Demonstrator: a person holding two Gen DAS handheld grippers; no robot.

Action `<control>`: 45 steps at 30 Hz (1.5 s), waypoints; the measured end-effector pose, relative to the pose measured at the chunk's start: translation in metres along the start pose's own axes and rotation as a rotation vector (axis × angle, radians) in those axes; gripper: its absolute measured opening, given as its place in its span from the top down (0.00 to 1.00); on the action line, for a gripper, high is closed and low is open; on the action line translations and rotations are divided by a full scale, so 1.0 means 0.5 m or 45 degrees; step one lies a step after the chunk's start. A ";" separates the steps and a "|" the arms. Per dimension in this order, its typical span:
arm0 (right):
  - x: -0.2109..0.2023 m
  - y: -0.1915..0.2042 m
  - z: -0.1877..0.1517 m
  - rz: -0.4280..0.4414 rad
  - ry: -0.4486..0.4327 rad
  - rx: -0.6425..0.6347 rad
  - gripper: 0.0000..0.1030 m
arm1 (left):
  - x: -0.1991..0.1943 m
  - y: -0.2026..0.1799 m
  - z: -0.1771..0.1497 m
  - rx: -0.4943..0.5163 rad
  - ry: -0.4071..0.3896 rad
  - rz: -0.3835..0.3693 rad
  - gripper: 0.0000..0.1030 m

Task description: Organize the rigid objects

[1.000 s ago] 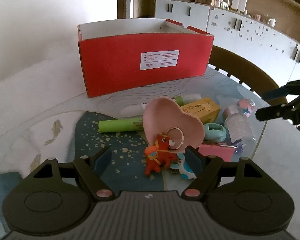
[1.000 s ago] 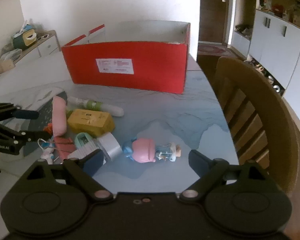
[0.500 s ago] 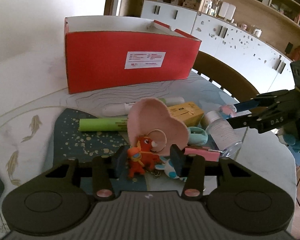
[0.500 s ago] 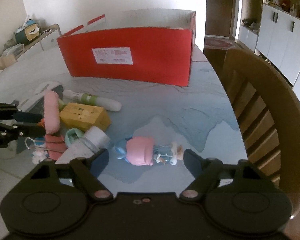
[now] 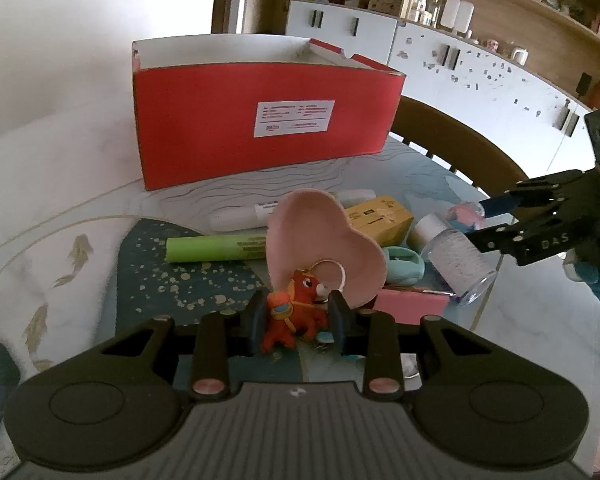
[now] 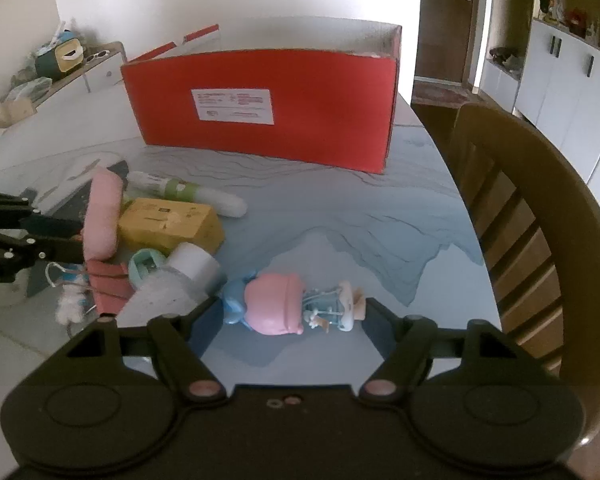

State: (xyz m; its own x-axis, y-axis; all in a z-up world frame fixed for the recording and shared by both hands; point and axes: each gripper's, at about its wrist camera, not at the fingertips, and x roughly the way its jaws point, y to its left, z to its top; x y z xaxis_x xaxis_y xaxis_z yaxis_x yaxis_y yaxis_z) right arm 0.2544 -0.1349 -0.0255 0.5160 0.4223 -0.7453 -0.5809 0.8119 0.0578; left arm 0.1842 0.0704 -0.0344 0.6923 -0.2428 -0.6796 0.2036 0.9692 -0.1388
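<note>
Sitting between closed left jaws: orange horse keychain (image 5: 296, 312); right jaws spread.

Matt red cardboard box (image 5: 260, 128) with a white paper label (image 5: 295, 118). Glossy orange plastic horse charm (image 5: 296, 312) with a thin metal ring (image 5: 327, 274). Smooth wooden chair (image 6: 540, 216).

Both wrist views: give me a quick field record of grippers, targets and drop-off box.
left gripper: shut on orange horse keychain
right gripper: open, fingers either side of pink-and-blue figurine
red box: open top, contents not visible
pile: pink heart dish, yellow box, green tube, clear bottle
</note>
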 end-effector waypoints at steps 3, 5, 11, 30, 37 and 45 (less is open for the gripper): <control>-0.012 0.004 0.002 -0.010 -0.017 -0.010 0.27 | -0.004 0.002 0.000 -0.004 0.000 0.016 0.69; -0.021 0.004 0.005 -0.010 -0.028 -0.008 0.27 | -0.010 0.007 0.000 -0.013 -0.005 0.032 0.69; -0.056 0.017 0.022 -0.008 -0.079 -0.025 0.27 | -0.042 0.022 0.011 -0.053 -0.036 0.059 0.69; -0.149 0.070 0.117 -0.054 -0.214 -0.118 0.27 | -0.149 -0.015 0.158 0.018 -0.177 0.192 0.69; -0.164 0.079 0.165 -0.077 -0.256 -0.155 0.27 | -0.167 -0.027 0.223 0.053 -0.223 0.249 0.69; -0.149 0.083 0.230 -0.124 -0.292 -0.178 0.27 | -0.154 -0.034 0.295 0.107 -0.256 0.321 0.69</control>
State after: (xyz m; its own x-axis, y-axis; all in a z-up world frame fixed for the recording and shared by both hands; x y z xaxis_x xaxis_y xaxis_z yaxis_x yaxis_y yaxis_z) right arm 0.2643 -0.0866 0.1086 0.6934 0.4381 -0.5720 -0.5946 0.7964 -0.1109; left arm 0.2294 0.0665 0.1264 0.8493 -0.0075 -0.5279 0.0591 0.9950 0.0809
